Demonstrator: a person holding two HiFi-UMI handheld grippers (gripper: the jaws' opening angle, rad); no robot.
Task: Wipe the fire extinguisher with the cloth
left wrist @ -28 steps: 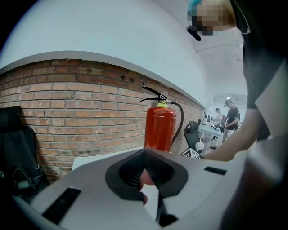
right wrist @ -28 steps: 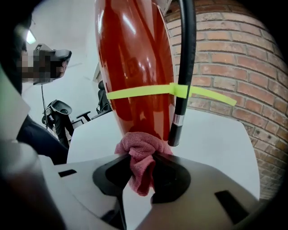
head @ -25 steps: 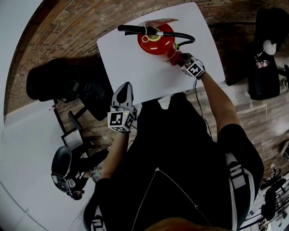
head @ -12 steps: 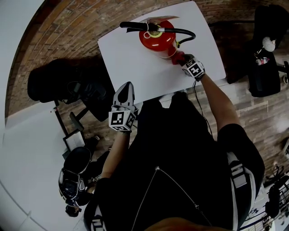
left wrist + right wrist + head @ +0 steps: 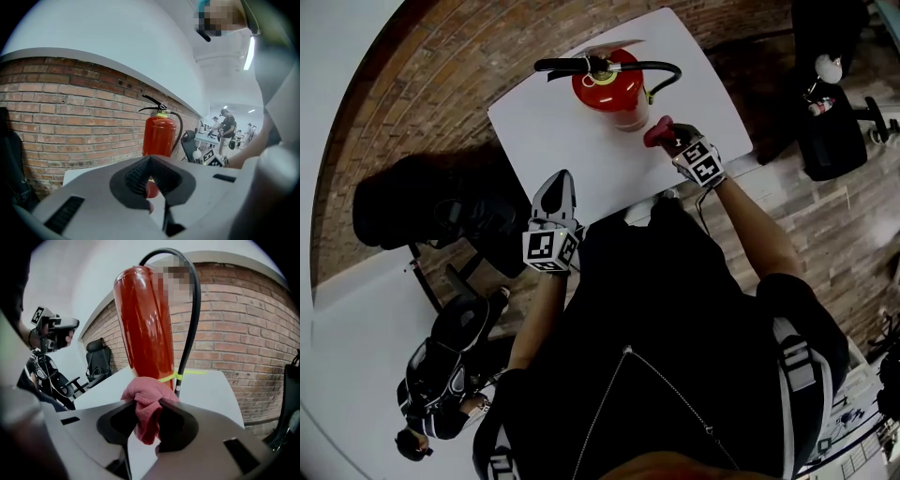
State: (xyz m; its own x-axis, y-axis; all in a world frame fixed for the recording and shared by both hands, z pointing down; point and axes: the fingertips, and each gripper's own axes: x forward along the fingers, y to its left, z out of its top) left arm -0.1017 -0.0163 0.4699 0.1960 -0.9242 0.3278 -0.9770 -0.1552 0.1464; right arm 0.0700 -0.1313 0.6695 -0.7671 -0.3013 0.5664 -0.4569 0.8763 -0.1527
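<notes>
Cloth (image 5: 656, 131) in right tool (image 5: 669, 138), near extinguisher (image 5: 606, 87)

No words, brands or numbers legible anywhere. Only black-and-white square code patterns, not letters: one on the left marker cube (image 5: 549, 249) of the left gripper (image 5: 560, 178), well short of the fire extinguisher (image 5: 605, 86); another on the right marker cube (image 5: 699, 161) of the right gripper (image 5: 667, 133), just beside the fire extinguisher. White print on the black sleeve (image 5: 787, 361), far from the fire extinguisher, too blurred to read.
</notes>
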